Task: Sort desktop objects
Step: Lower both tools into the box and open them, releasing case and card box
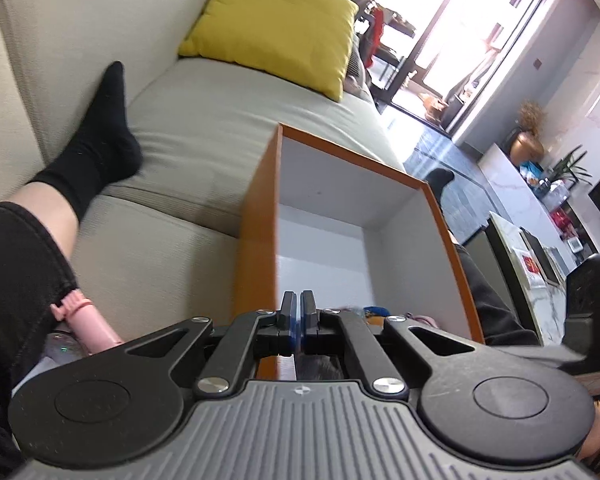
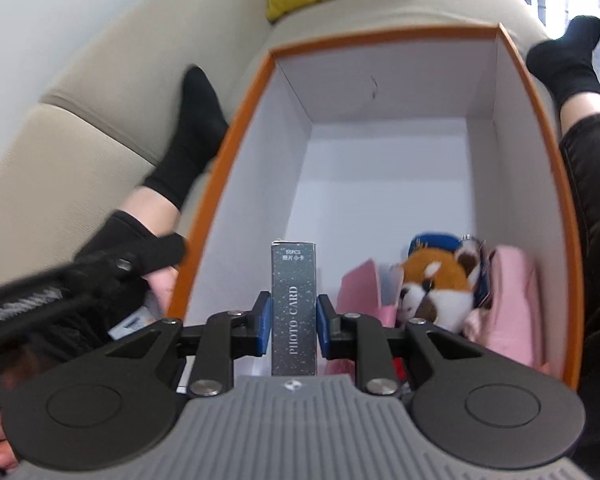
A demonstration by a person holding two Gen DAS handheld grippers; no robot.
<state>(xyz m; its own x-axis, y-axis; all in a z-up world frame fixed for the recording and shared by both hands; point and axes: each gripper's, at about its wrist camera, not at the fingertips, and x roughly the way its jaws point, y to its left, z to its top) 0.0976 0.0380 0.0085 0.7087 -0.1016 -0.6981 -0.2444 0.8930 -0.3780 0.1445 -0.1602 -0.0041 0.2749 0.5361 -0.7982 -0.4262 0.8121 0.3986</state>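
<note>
Sorting is partly done: the orange box [image 2: 204, 216] with white walls sits on the sofa [image 1: 204, 120] between the person's legs, and a few things already lie in its near right corner, a red panda plush toy [image 2: 436, 284] with a blue cap resting on something pink [image 2: 512, 312]. Most of the box floor is bare, so I think more things will go in. The right gripper [image 2: 290, 322] hangs over the near end of the box, and its blue pads [image 2: 265, 322] squeeze a tall dark photo card box [image 2: 293, 304] from both sides. The card box stands upright, not yet put down. The left gripper [image 1: 298, 314] is pressed fully closed with nothing between its fingers, near the box's near left edge. A pink handle [image 1: 86, 322] lies by the person's leg at the left, outside the box, maybe waiting its turn.
</note>
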